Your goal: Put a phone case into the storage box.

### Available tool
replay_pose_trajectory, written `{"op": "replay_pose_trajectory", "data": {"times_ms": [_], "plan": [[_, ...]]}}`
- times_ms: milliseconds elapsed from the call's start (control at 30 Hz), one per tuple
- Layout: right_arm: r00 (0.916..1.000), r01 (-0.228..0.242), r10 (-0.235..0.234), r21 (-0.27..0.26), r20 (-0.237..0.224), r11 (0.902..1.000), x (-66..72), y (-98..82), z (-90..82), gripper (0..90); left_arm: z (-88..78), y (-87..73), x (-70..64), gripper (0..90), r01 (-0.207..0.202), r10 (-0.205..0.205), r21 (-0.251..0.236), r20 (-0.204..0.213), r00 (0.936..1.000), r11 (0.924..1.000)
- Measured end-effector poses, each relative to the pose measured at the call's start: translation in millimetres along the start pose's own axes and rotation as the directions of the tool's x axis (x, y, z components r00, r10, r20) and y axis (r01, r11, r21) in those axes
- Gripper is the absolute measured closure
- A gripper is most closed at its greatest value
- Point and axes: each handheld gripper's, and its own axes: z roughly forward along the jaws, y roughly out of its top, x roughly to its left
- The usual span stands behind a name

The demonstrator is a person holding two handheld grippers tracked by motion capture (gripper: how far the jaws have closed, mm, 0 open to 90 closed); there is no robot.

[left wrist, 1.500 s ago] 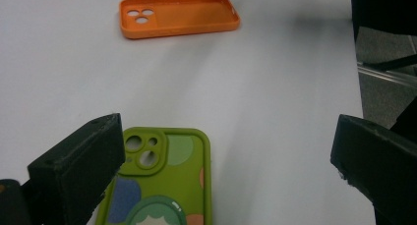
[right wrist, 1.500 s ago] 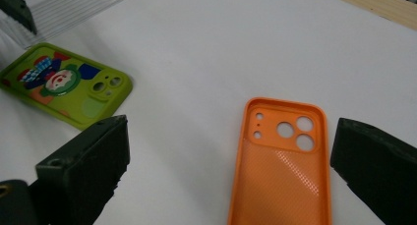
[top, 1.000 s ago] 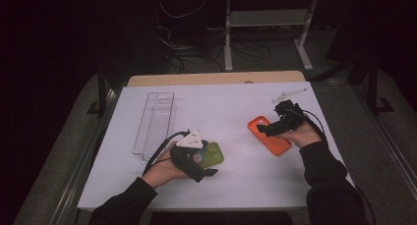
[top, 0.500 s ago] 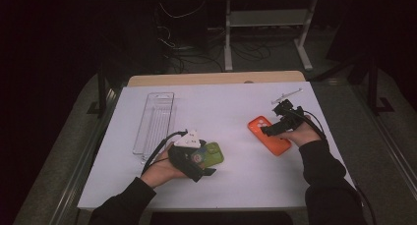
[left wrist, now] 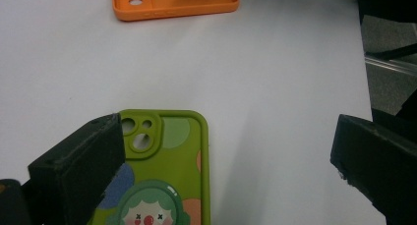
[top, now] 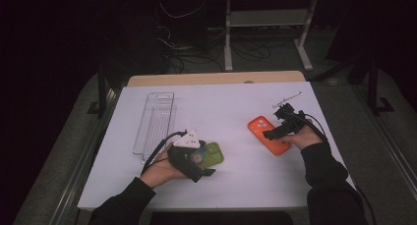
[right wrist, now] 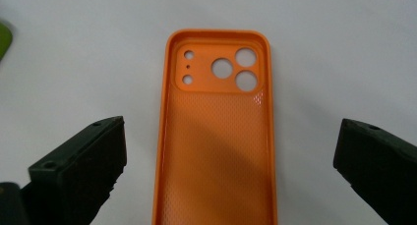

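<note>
- Orange case (right wrist: 216, 136) lies flat on the white table (top: 231, 107), hollow side up, squarely between the right gripper's (right wrist: 228, 161) wide-open jaws, long axis running away from them, camera holes at the far end.
- Green case (left wrist: 157, 176) lies outer face up, off-centre in the left gripper (left wrist: 226, 171): it sits close by the jaw at the view's left, well apart from the other. Those jaws stand wide too, holding nothing.
- Judgement: each gripper seems lined up to pick its case by the long edges. The right one looks ready to lower and close evenly across the rims.
- The left one would do better shifted sideways first so the case is centred; closing now would likely shove it across the table.
- Come low, since both cases are thin and lie flat; pinch near mid-length for balance.
- Both look like soft, matte silicone, likely to flex under a hard squeeze. The orange one has a dimpled inner floor and raised rim; the green one has rounded corners, coloured blobs and a glossy raised cartoon badge.
- A clear ribbed tray (top: 155, 119) lies beyond the left gripper, well apart.
</note>
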Motion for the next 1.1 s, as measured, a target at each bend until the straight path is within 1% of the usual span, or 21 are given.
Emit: {"op": "replay_pose_trajectory", "data": {"times_ms": [67, 133, 200, 233, 267, 333, 400, 433, 467, 500, 567, 733, 767, 867, 933, 967, 1000, 1033, 1100], "plan": [[1.0000, 0.003, -0.003, 0.018, 0.002, 0.9998, 0.3, -1.3, 1.7, 0.0, -0.1, 0.0, 0.3, 0.0, 0.000, 0.000, 0.000, -0.001, 1.0000, 1.0000], [0.9999, 0.012, -0.012, 0.039, 0.009, 0.9992, 0.6, -2.9, 4.8, 0.0, 0.0, -0.2, -0.1, 0.0, 0.009, -0.009, -0.003, -0.001, 1.0000, 1.0000], [0.9999, 0.010, -0.011, 0.057, 0.013, 0.9983, 1.7, -4.6, 8.4, 0.0, -0.2, -0.5, -0.1, 0.0, 0.008, -0.008, 0.001, -0.002, 1.0000, 1.0000], [0.9999, 0.010, -0.011, 0.057, 0.013, 0.9983, 1.7, -4.6, 8.4, 0.0, -0.2, -0.5, -0.1, 0.0, 0.008, -0.008, 0.001, -0.002, 1.0000, 1.0000], [0.9999, 0.010, -0.011, 0.077, 0.010, 0.9970, 2.1, -6.5, 12.1, 0.0, -0.3, -0.6, -0.1, 0.0, 0.012, -0.012, -0.001, -0.003, 0.9999, 0.9999], [0.9998, 0.015, -0.016, 0.095, 0.010, 0.9953, 2.8, -7.7, 14.8, 0.0, -0.3, -0.5, -0.2, 0.0, 0.014, -0.014, -0.003, -0.002, 0.9999, 0.9999], [0.9998, 0.019, -0.020, 0.111, 0.009, 0.9936, 2.6, -8.9, 17.3, 0.0, -0.4, -0.5, 0.0, 0.0, 0.012, -0.012, -0.001, -0.004, 0.9999, 0.9999], [0.9998, 0.014, -0.015, 0.117, 0.011, 0.9930, 3.1, -9.3, 18.1, 0.0, -0.3, -0.5, 0.0, 0.0, 0.012, -0.012, -0.001, -0.004, 0.9999, 0.9999], [0.9998, 0.014, -0.015, 0.117, 0.011, 0.9930, 3.1, -9.3, 18.1, 0.0, -0.3, -0.5, 0.0, 0.0, 0.012, -0.012, -0.001, -0.004, 0.9999, 0.9999], [0.9998, 0.018, -0.020, 0.136, 0.010, 0.9906, 3.4, -10.5, 20.2, 0.0, -0.1, -0.6, 0.3, 0.0, 0.011, -0.011, 0.000, -0.007, 0.9999, 0.9999], [0.9997, 0.020, -0.022, 0.156, 0.010, 0.9875, 4.2, -11.6, 22.3, 0.0, 0.3, -0.7, 0.0, 0.0, 0.016, -0.016, 0.000, -0.007, 0.9998, 0.9999], [0.9998, 0.017, -0.017, 0.190, -0.005, 0.9815, 6.3, -14.0, 26.4, 0.0, 0.4, -0.6, 0.1, 0.0, 0.015, -0.015, 0.005, -0.008, 0.9999, 0.9999], [0.9998, 0.017, -0.017, 0.190, -0.005, 0.9815, 6.3, -14.0, 26.4, 0.0, 0.4, -0.6, 0.1, 0.0, 0.015, -0.015, 0.005, -0.008, 0.9999, 0.9999], [0.9999, 0.009, -0.007, 0.219, -0.010, 0.9757, 6.7, -15.5, 29.6, 0.2, 0.3, -0.7, 0.1, 0.0, 0.013, -0.013, 0.005, -0.008, 0.9999, 0.9999], [1.0000, 0.006, -0.004, 0.224, -0.008, 0.9746, 6.8, -16.5, 31.1, 0.6, 0.3, -0.6, 0.1, 0.0, 0.014, -0.014, 0.005, -0.008, 0.9999, 0.9999], [1.0000, 0.004, -0.002, 0.234, -0.007, 0.9723, 6.5, -17.0, 31.8, 1.0, 0.3, -0.6, 0.1, 0.0, 0.015, -0.015, 0.004, -0.008, 0.9999, 0.9999], [0.9999, 0.011, -0.010, 0.238, -0.005, 0.9713, 6.3, -17.4, 32.4, 1.2, 0.3, -0.6, 0.1, 0.0, 0.014, -0.014, 0.004, -0.008, 0.9999, 0.9999], [1.0000, 0.009, -0.008, 0.241, -0.002, 0.9704, 6.8, -17.8, 33.2, 2.3, 0.2, -0.7, 0.2, 0.0, 0.014, -0.014, 0.005, -0.008, 0.9999, 0.9999], [1.0000, 0.008, -0.007, 0.244, -0.003, 0.9698, 6.6, -18.0, 33.2, 3.5, 0.0, -0.7, 0.6, 0.0, 0.011, -0.011, 0.010, -0.008, 0.9999, 0.9999]]}}
